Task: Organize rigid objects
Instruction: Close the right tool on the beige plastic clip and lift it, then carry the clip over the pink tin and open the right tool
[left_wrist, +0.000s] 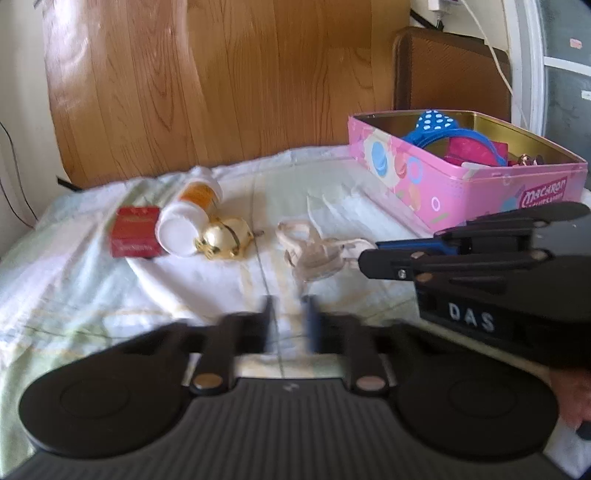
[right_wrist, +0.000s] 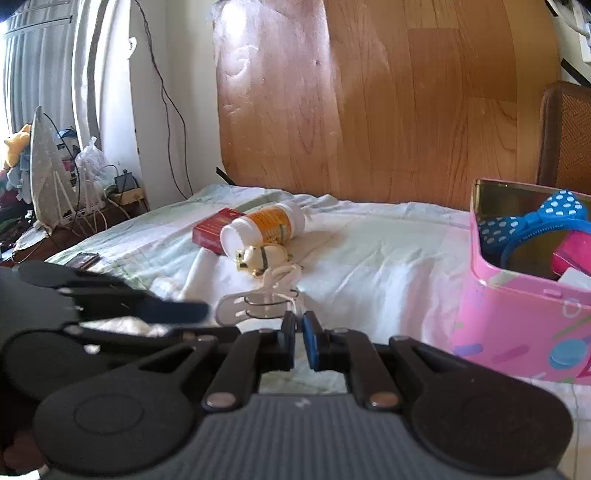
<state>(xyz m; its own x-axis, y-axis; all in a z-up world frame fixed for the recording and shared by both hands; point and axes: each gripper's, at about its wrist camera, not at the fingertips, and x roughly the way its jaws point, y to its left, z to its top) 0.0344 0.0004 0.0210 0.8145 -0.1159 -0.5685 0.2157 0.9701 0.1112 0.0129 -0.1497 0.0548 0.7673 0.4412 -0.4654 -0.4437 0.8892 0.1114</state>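
On the pale sheet (left_wrist: 92, 295) lie a red box (left_wrist: 135, 232) (right_wrist: 214, 229), a white bottle with an orange label (left_wrist: 188, 218) (right_wrist: 266, 225) on its side, and a gold figurine (left_wrist: 223, 240) (right_wrist: 262, 256). A clear plastic piece with white string (left_wrist: 314, 251) (right_wrist: 258, 306) lies nearer. My right gripper (right_wrist: 299, 328) (left_wrist: 364, 260) is shut, its tips at that piece's near edge; whether it pinches it is unclear. My left gripper (left_wrist: 289, 317) (right_wrist: 201, 312) is blurred and shut on nothing, just left of the clear piece. An open pink tin (left_wrist: 469, 177) (right_wrist: 517, 314) stands at the right.
The tin holds a blue polka-dot bow headband (left_wrist: 436, 123) (right_wrist: 535, 221) and pink items. A wooden board (left_wrist: 221, 74) stands behind the bed, a brown chair (left_wrist: 443, 66) at the back right. An ironing board (right_wrist: 44, 166), cables and clutter are at the far left.
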